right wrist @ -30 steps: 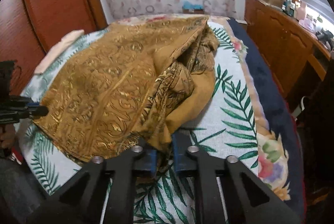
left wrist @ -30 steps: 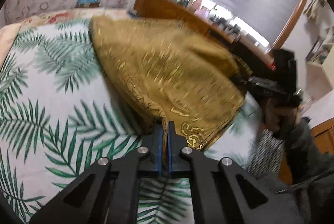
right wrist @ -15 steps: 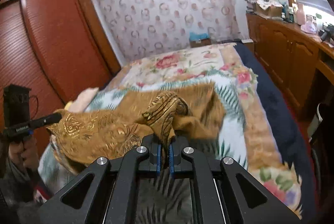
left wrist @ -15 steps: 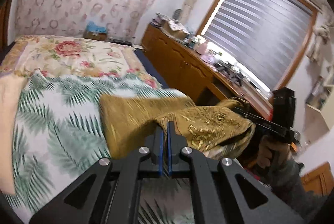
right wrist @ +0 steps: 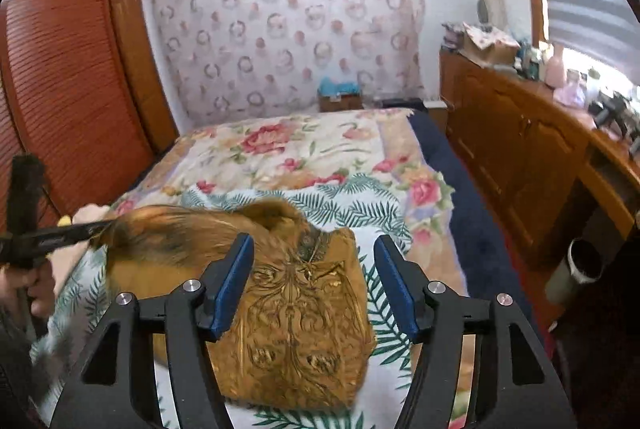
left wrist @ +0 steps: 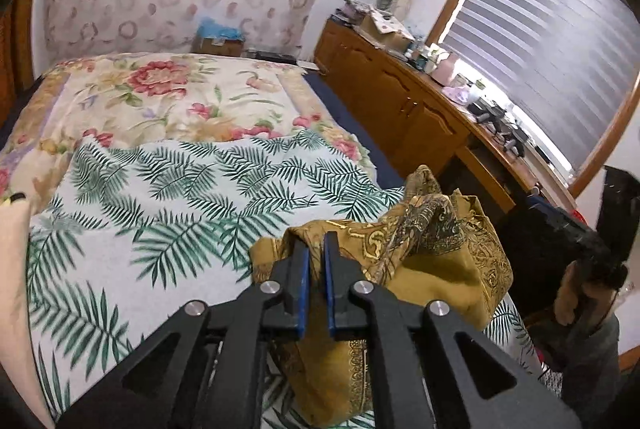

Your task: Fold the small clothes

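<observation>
A mustard-gold patterned garment (right wrist: 304, 313) lies bunched on the palm-leaf sheet (right wrist: 384, 217) at the near end of the bed. My left gripper (left wrist: 316, 253) is shut on an edge of the garment (left wrist: 432, 261) and holds it raised. In the right wrist view the left gripper (right wrist: 96, 227) shows at the left, pulling a blurred fold of cloth. My right gripper (right wrist: 314, 283) is open and empty, its blue pads (right wrist: 394, 283) spread above the garment.
The bed carries a floral cover (left wrist: 160, 97) at its far end. A wooden sideboard (right wrist: 520, 149) with clutter runs along the right under the blinds. A red-brown wardrobe (right wrist: 68, 89) stands at the left. A pale pillow (left wrist: 12, 289) lies at the sheet's left edge.
Both grippers lifted the garment off the sheet and drew it toward the near end. The right gripper has now opened and let go; the left still holds its edge.
</observation>
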Motion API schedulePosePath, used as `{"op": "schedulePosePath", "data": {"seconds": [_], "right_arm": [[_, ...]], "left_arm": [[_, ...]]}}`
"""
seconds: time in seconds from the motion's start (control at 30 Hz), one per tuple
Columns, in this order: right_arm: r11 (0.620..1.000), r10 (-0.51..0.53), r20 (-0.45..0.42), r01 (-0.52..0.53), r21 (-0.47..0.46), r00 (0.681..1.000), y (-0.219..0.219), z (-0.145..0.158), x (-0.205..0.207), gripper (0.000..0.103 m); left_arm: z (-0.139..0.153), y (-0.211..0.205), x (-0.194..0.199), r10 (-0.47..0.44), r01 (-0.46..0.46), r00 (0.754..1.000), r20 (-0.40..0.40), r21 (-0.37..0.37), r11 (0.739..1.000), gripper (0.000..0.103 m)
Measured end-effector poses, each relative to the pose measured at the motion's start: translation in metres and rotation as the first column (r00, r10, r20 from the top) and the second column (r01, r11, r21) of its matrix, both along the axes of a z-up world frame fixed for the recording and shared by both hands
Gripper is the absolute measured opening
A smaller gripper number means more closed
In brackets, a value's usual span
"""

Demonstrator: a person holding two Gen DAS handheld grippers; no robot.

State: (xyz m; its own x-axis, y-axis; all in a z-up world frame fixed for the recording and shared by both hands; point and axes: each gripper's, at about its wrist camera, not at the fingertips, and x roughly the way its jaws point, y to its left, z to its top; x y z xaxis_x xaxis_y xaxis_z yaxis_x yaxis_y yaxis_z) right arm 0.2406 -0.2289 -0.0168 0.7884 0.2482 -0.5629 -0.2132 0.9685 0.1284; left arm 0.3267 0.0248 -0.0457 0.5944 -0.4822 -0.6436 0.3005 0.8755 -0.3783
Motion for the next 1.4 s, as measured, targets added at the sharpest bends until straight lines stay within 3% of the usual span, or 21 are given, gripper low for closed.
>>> {"op": "schedulePosePath", "data": {"seconds": [0.17,0.3,0.37,0.47,0.53,0.57,0.6,0.7,0.83,0.93,1.03,1.07,1.1,1.27,1.4], "right_arm": [[0.994,0.06,-0.079,-0.067,-0.087,0.995,0.017,-0.036,0.022,0.064],[0.992,0.042,-0.162,-0.061,-0.111,0.986,0.023,-0.07,0.051,0.064],[0.992,0.017,-0.184,-0.039,-0.121,0.983,0.02,-0.082,0.062,0.064],[0.998,0.014,-0.214,-0.027,-0.058,0.977,0.008,-0.092,0.071,0.064],[0.998,0.055,-0.218,-0.059,-0.012,0.974,0.004,-0.093,0.073,0.04],[0.997,0.069,-0.213,-0.073,-0.011,0.975,0.004,-0.092,0.073,0.019],[0.997,0.077,-0.205,-0.081,-0.014,0.976,0.006,-0.09,0.073,0.008],[0.996,0.056,-0.14,-0.064,-0.057,0.989,0.007,-0.083,0.065,0.007],[0.997,0.001,-0.163,-0.014,-0.077,0.987,0.006,-0.089,0.065,0.007],[0.997,-0.018,-0.174,0.006,-0.073,0.985,0.004,-0.09,0.065,0.01],[0.996,-0.029,-0.177,0.013,-0.088,0.984,0.003,-0.09,0.064,0.039],[0.996,-0.014,-0.182,-0.002,-0.088,0.983,0.004,-0.091,0.065,0.06],[0.996,-0.012,-0.185,-0.004,-0.09,0.983,0.004,-0.091,0.066,0.073],[0.997,0.006,-0.234,-0.024,-0.073,0.972,0.005,-0.102,0.071,0.076],[0.999,0.048,-0.293,-0.052,-0.007,0.955,0.002,-0.113,0.074,0.076]], "left_arm": [[0.013,-0.001,-0.006,-0.044,0.042,0.998,0.052,0.043,0.998,0.014],[0.029,0.008,-0.018,-0.031,0.028,0.992,0.124,0.029,0.999,0.027],[0.034,0.013,-0.02,-0.029,0.023,0.989,0.147,0.043,0.999,0.027],[0.025,0.015,-0.016,-0.051,0.045,0.992,0.113,0.06,0.997,0.029],[0.01,0.011,-0.011,-0.079,0.074,0.995,0.063,0.076,0.994,0.029],[0.005,0.008,-0.01,-0.083,0.079,0.995,0.051,0.088,0.993,0.03],[-0.004,0.006,-0.007,-0.084,0.08,0.996,0.032,0.105,0.991,0.03],[-0.025,0.001,0.006,-0.066,0.07,0.997,-0.032,0.119,0.99,0.031],[-0.046,-0.005,0.017,-0.053,0.066,0.995,-0.087,0.151,0.986,0.034],[-0.057,-0.009,0.017,-0.063,0.081,0.99,-0.125,0.149,0.986,0.034],[-0.063,-0.007,0.019,-0.059,0.077,0.988,-0.141,0.121,0.99,0.035],[-0.063,-0.007,0.019,-0.058,0.075,0.988,-0.143,0.116,0.99,0.035],[-0.063,-0.007,0.019,-0.056,0.073,0.988,-0.145,0.113,0.991,0.035],[-0.063,-0.008,0.022,-0.058,0.073,0.988,-0.144,0.105,0.992,0.035],[-0.065,-0.005,0.028,-0.083,0.086,0.982,-0.168,0.015,0.996,0.029]]}}
